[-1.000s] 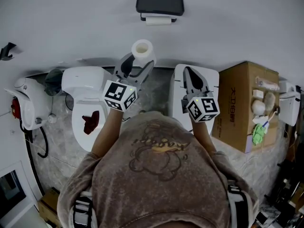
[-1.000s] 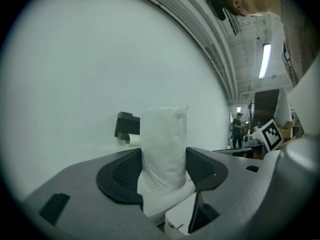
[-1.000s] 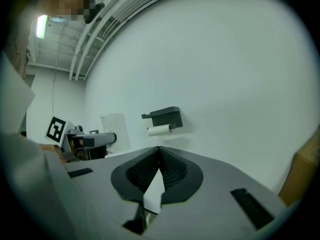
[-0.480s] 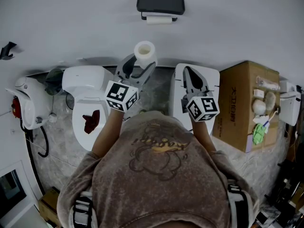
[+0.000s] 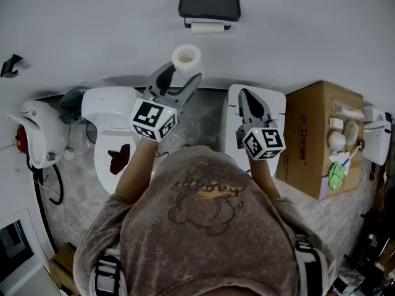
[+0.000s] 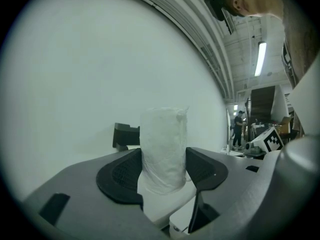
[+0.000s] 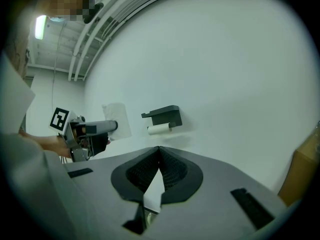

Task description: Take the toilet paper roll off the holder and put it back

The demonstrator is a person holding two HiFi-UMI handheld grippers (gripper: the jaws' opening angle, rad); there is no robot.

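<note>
- here, the left gripper (image 5: 184,73) points level at the pale wall (image 5: 296,36), with its jaws spread wide around the toilet paper roll (image 5: 186,57).
- in the left gripper view both dark pads (image 6: 121,173) press on the roll's sides, so the roll is gripped and not just sitting between them.
- the roll stands upright in that grip, its hollow core facing up in the head view and its wrinkled top rising above the jaw tips.
- it is held in the air, off the holder (image 5: 208,8), lower than it and to its left in the head view, and clearly apart from it.
- the holder is a dark shelf-like bracket fixed on the wall; a second white roll (image 5: 207,27) lies sideways right under it.
- the right gripper (image 5: 245,94) also points level toward the wall, jaws brought together with the tips meeting and nothing between them.
- it hangs over a white flat-topped thing (image 5: 271,103), possibly a lid or a bin; the view is too poor to say which.
- a white toilet (image 5: 114,122) sits low on the left in the head view, with a dark red patch in its bowl.
- a cardboard box (image 5: 318,134) stands to the right, with small items on top.
</note>
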